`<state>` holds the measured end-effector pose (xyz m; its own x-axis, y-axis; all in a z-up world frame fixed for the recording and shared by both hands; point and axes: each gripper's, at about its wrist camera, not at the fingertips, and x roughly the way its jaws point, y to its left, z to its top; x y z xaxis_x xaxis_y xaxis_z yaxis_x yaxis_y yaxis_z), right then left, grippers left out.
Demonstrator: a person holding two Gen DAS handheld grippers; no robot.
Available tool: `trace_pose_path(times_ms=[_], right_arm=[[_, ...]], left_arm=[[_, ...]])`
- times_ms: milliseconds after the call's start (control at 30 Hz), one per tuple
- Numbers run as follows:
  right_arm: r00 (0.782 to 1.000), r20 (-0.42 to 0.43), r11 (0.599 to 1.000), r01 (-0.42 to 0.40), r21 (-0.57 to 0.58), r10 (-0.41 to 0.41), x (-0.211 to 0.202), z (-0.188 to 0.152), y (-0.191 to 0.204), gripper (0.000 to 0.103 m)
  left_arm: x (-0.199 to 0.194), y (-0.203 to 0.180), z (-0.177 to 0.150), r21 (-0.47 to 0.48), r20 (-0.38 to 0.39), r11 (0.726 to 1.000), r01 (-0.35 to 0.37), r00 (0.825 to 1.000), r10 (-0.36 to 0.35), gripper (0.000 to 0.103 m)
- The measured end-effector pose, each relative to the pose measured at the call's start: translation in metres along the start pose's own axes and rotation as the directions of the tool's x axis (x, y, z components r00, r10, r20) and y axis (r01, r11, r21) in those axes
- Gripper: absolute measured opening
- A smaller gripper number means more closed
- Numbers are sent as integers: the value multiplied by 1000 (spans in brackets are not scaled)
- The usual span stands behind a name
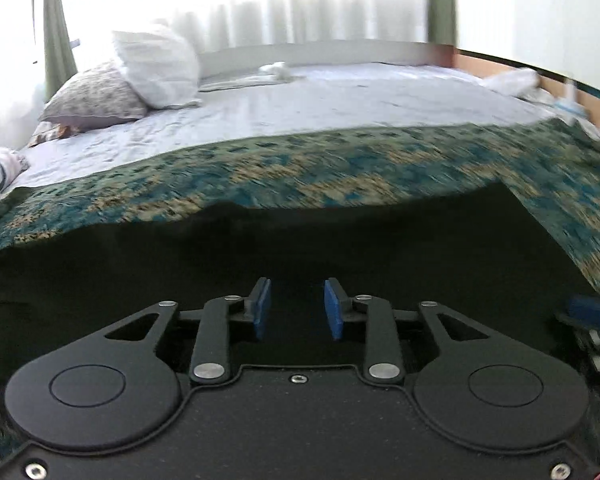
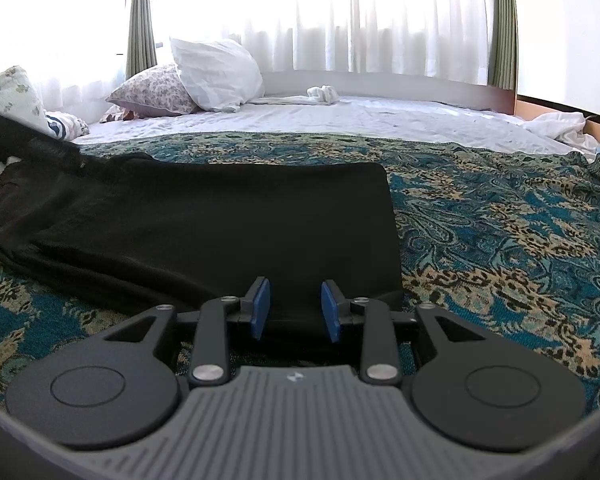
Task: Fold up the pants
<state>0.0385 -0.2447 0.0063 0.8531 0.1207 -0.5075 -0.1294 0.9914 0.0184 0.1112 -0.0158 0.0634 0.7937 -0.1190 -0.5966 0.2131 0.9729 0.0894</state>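
Black pants (image 2: pixel 204 220) lie flat on a teal and gold patterned blanket (image 2: pixel 500 220), their legs reaching to the right, the waist bunched at the left. My right gripper (image 2: pixel 295 308) is open, its blue pads either side of the near edge of the leg end. In the left wrist view the pants (image 1: pixel 260 256) fill the lower middle as a dark sheet. My left gripper (image 1: pixel 297 307) is open just above the black cloth, empty. The right gripper's blue pad (image 1: pixel 588 310) shows at the right edge.
The blanket (image 1: pixel 300 172) covers the near half of a bed with a white sheet (image 2: pixel 340 116). A white pillow (image 2: pixel 216 74) and a floral pillow (image 2: pixel 156 92) lean at the back left. Crumpled white cloth (image 2: pixel 324 94) lies by the far rail. Curtains hang behind.
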Motion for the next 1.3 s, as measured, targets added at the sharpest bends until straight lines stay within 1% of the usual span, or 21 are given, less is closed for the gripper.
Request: trace_pose_path(times_ms=[33, 67, 133, 200, 233, 300, 333, 400, 467, 533, 567, 600, 667, 733, 867, 1000, 1033, 1067, 1233, 1267, 1300], right_arm=[[1000, 2, 1000, 2, -2, -2, 0, 0, 0, 50], [1000, 7, 1000, 3, -4, -2, -1, 0, 1, 52], [1000, 20, 1000, -12, -3, 12, -4, -2, 2, 60], [999, 37, 1000, -28, 0, 28, -9, -3, 2, 70], [999, 47, 1000, -24, 2, 24, -11, -2, 2, 71], [997, 77, 1000, 5, 8, -6, -17, -1, 3, 77], [995, 92, 1000, 25, 12, -26, -20, 0, 3, 78], [991, 110, 997, 75, 22, -77, -26, 1, 4, 80], [989, 78, 992, 122, 24, -124, -23, 3, 5, 80], [987, 20, 988, 156, 10, -156, -15, 3, 7, 80], [985, -4, 985, 173, -4, -173, -11, 4, 9, 80], [982, -15, 982, 189, -20, -190, -10, 6, 12, 80], [976, -14, 974, 217, -57, -218, -11, 8, 17, 80], [965, -4, 961, 262, -90, -264, -18, 9, 21, 81], [937, 9, 924, 347, -159, -350, -33, 1, 24, 81], [900, -28, 884, 420, -206, -434, -37, -5, 24, 81], [896, -36, 880, 427, -209, -443, -37, -7, 24, 81], [896, -39, 881, 426, -208, -442, -37, -7, 24, 81], [914, -27, 900, 393, -189, -405, -27, 2, 30, 81], [913, -31, 898, 393, -197, -406, -22, 2, 32, 81], [907, -43, 892, 401, -209, -418, -15, 3, 35, 81]], left_arm=[[-6, -4, -6, 16, 4, 1000, -1, 1000, 1, 30], [-11, -7, -12, 32, 12, 999, -7, 1000, 6, 30], [-20, -12, -25, 52, 30, 998, -25, 999, 23, 31], [-24, -14, -37, 64, 29, 997, -29, 999, 28, 33], [-25, -14, -42, 67, 22, 997, -30, 999, 29, 33], [-23, -13, -55, 76, -4, 996, -41, 999, 42, 35], [-20, -11, -60, 78, -18, 996, -51, 998, 53, 36], [-20, -6, -73, 61, 24, 997, -52, 998, 51, 40], [-23, -3, -78, 40, 33, 998, -50, 998, 49, 42], [-23, 3, -80, 14, 33, 999, -37, 999, 37, 43], [-21, 7, -80, -6, 32, 1000, -29, 999, 29, 46], [-20, 11, -82, -31, 32, 999, -19, 999, 20, 49], [-19, 21, -83, -77, 33, 997, 5, 999, -3, 51], [-19, 27, -85, -105, 39, 994, 26, 999, -22, 51], [-19, 26, -87, -88, 53, 996, 13, 999, -9, 52], [-19, 25, -88, -91, 57, 996, 16, 998, -11, 52], [-19, 25, -88, -94, 58, 995, 18, 998, -12, 52], [-19, 25, -89, -95, 59, 995, 18, 998, -13, 52], [-19, 25, -88, -92, 59, 996, 16, 998, -10, 52], [-19, 26, -88, -92, 59, 996, 16, 998, -11, 52], [-19, 25, -88, -92, 59, 996, 16, 998, -11, 52]])
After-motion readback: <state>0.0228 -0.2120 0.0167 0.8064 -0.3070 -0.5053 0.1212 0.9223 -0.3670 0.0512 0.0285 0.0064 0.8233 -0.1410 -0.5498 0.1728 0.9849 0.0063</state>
